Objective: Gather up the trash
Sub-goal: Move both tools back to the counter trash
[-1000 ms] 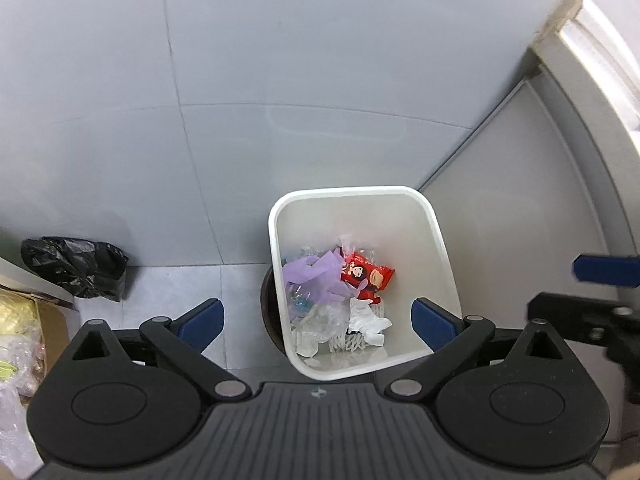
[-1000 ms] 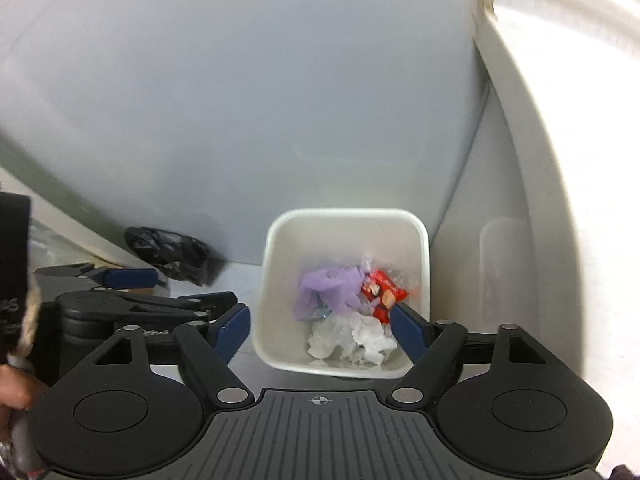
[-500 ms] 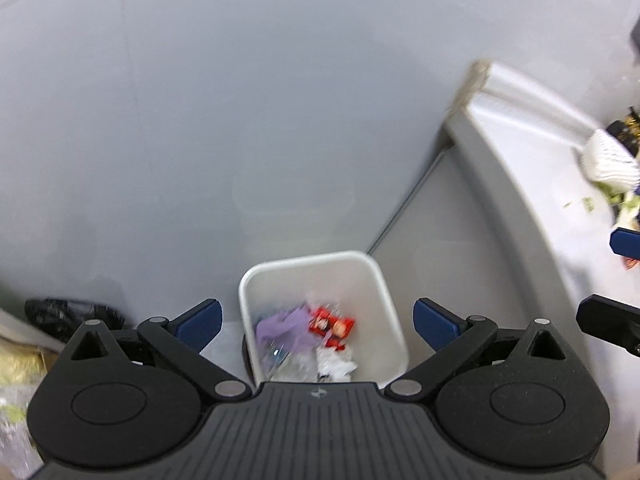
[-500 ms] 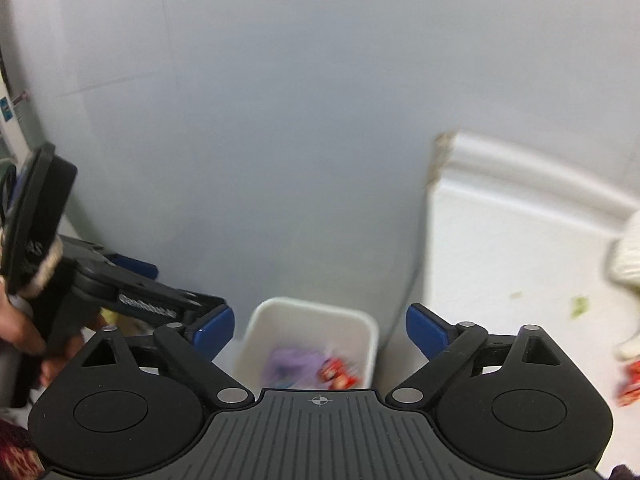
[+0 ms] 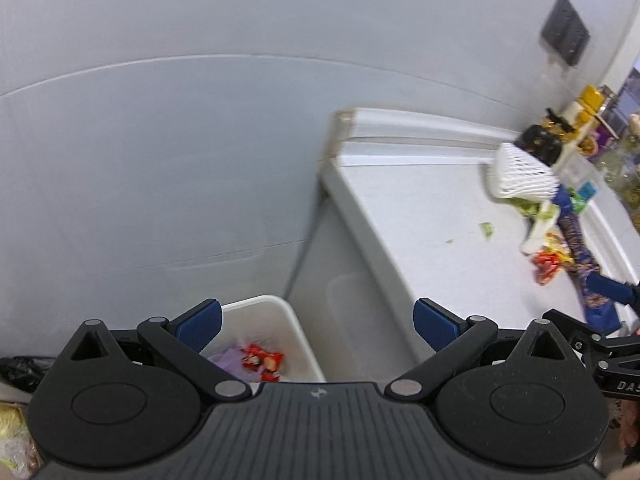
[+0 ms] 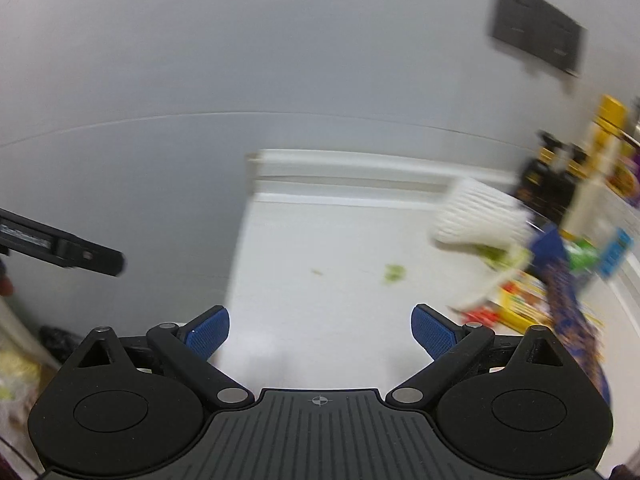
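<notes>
So I'm swinging both grippers up from the bin (image 5: 276, 332), wrappers already lying inside, toward the counter (image 6: 340, 264). Left gripper (image 5: 316, 326) is spread empty, right gripper (image 6: 320, 330) has just been opening, nothing between. More trash (image 6: 520, 304) is waiting at right.

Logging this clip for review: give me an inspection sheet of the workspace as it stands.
Surface: white counter, green scraps on it.
Job's things: white bin on the floor holding a red wrapper and purple trash; wrappers and white foam net on the counter.
Clutter: bottles at the counter's far end, blurred.
Grippers: left gripper open, empty; right gripper open, empty, jaws just opening.
Cables: nothing seen.
Surroundings: grey wall, dark wall plate.
</notes>
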